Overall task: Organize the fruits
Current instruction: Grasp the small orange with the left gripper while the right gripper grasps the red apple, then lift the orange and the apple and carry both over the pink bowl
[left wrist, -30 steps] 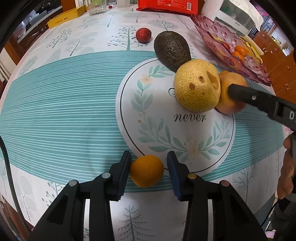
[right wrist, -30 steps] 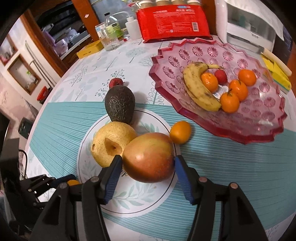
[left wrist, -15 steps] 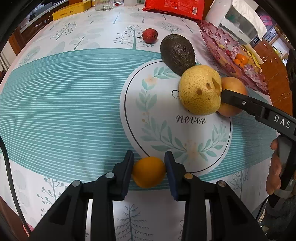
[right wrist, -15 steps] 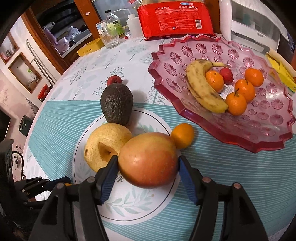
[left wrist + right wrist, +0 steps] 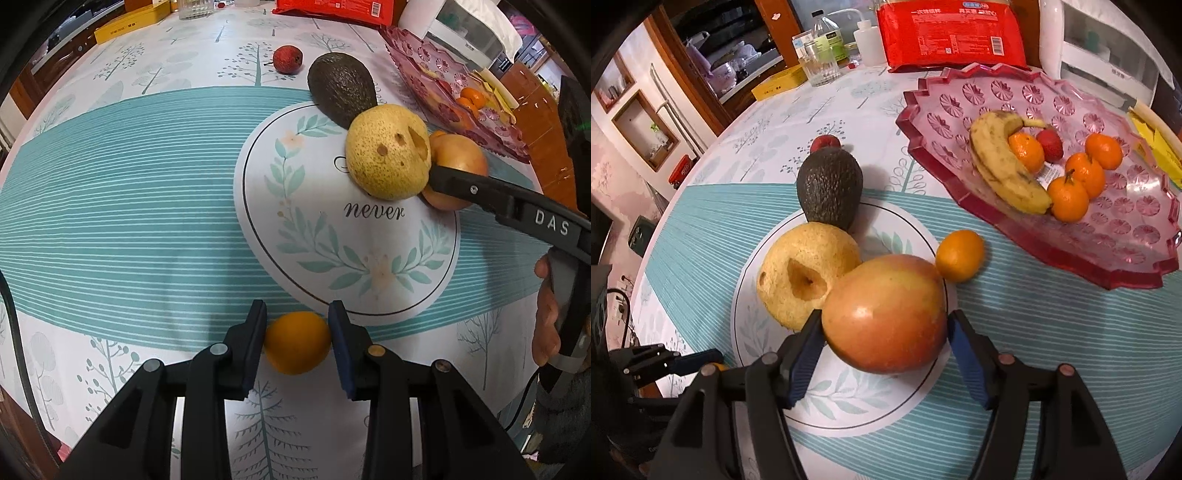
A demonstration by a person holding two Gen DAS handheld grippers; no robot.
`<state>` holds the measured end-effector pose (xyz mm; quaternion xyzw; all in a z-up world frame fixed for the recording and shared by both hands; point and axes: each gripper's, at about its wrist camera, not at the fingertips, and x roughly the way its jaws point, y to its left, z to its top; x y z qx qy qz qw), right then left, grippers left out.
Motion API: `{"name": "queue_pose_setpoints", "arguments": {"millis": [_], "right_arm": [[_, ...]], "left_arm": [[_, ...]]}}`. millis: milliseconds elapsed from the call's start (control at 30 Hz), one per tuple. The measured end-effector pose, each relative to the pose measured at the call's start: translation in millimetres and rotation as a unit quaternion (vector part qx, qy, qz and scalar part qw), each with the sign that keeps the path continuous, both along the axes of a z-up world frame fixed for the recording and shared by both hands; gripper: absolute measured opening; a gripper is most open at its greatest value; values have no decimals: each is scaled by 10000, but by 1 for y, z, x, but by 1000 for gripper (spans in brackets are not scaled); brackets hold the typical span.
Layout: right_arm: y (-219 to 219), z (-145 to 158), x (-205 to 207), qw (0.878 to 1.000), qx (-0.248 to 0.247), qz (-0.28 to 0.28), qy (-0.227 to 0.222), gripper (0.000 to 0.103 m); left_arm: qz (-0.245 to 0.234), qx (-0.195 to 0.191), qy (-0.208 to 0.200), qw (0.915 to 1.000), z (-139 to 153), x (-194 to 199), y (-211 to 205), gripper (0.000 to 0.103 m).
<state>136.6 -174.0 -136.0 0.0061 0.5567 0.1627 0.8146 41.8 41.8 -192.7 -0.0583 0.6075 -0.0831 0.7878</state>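
The left tool (image 5: 297, 341) squeezes the small orange (image 5: 296, 342) low on the worktop (image 5: 122, 206). The right tool (image 5: 884, 356) is opening around the big apple (image 5: 884, 312), not squeezing it. Lift the orange straight up, slowly, toward the pink dish (image 5: 1115, 266)

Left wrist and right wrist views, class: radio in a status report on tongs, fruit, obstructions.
Left tongs shut on tangerine. Right tongs opening around mango. Pear touching mango, crowding the left pad.
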Motion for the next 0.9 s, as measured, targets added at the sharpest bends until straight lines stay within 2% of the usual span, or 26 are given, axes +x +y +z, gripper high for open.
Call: {"name": "queue_pose_setpoints", "arguments": {"millis": [167,300,633,767,900], "right_arm": [[-1,0,-1,10000,26,29,-29,67],[0,0,-2,10000,29,49,-27,66],[-6,5,-16,9997,235,-87,20,66],[-10,15,-24,9992,374,-155,-15,66],[-15,38,-31,9986,426,-222,-208,66]], "left_arm": [[-88,55,28,9999,-1,-2,1,33],[-284,264,40,9992,1,-4,-8,32],[-186,187,-199,9995,18,4,-14,31],[-196,167,-336,9991,33,13,-16,31],[-255,175,-536,9981,58,24,-20,31]]}}
